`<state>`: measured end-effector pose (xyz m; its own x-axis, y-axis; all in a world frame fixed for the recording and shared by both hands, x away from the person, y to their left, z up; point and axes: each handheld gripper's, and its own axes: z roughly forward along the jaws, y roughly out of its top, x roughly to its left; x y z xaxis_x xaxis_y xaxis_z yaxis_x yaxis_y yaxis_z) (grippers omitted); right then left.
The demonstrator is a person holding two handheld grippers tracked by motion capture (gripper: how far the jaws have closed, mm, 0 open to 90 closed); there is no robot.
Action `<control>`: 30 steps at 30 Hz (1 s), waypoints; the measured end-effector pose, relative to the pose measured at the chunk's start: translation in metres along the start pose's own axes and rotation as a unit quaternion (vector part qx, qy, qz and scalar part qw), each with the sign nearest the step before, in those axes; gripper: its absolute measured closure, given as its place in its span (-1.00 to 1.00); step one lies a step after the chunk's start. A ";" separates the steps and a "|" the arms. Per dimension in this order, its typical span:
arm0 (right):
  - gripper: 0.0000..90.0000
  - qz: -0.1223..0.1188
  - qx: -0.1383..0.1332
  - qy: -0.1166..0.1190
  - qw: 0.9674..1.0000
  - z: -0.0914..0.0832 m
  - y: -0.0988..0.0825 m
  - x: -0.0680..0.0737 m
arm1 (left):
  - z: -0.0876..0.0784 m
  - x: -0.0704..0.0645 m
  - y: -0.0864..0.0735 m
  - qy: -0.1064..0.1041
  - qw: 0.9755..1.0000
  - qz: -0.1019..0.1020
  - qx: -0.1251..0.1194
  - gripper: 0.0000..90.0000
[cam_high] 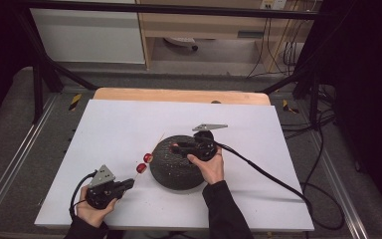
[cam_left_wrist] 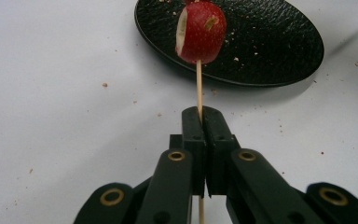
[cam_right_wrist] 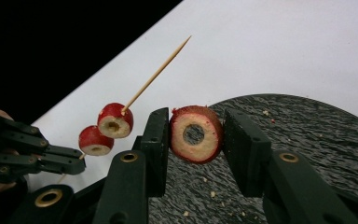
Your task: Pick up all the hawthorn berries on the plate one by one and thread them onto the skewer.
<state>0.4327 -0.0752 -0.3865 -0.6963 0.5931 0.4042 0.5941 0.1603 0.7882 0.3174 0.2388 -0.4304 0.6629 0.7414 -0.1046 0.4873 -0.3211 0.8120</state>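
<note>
Step in hand: threading cored fruit slices onto a skewer point(cam_right_wrist: 156, 74). The left hand-held gripper point(cam_left_wrist: 200, 122) is clamped on the skewer's lower end, two slices already on it. The right hand-held gripper point(cam_right_wrist: 196, 135) grips a third cored slice point(cam_right_wrist: 196, 134) above the black plate point(cam_right_wrist: 307, 140). Next move: align the slice's hole with the skewer tip, then push it on.

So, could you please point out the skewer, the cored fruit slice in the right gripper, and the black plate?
skewer point(cam_right_wrist: 156, 74): right gripper view, bare shaft near the tip.
cored fruit slice point(cam_right_wrist: 182, 144): right gripper view, pale cut face.
black plate point(cam_left_wrist: 279, 42): left gripper view, bare textured surface.
</note>
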 end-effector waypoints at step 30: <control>0.39 0.101 -0.233 0.022 0.967 -0.006 -0.026 0.002 | 0.002 -0.013 0.002 -0.008 1.000 -0.003 -0.022 0.96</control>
<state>0.4133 -0.0827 -0.4032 -0.6072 0.5396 0.5832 0.4815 -0.3340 0.8103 0.3109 0.2271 -0.4282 0.6688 0.7340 -0.1179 0.4654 -0.2897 0.8363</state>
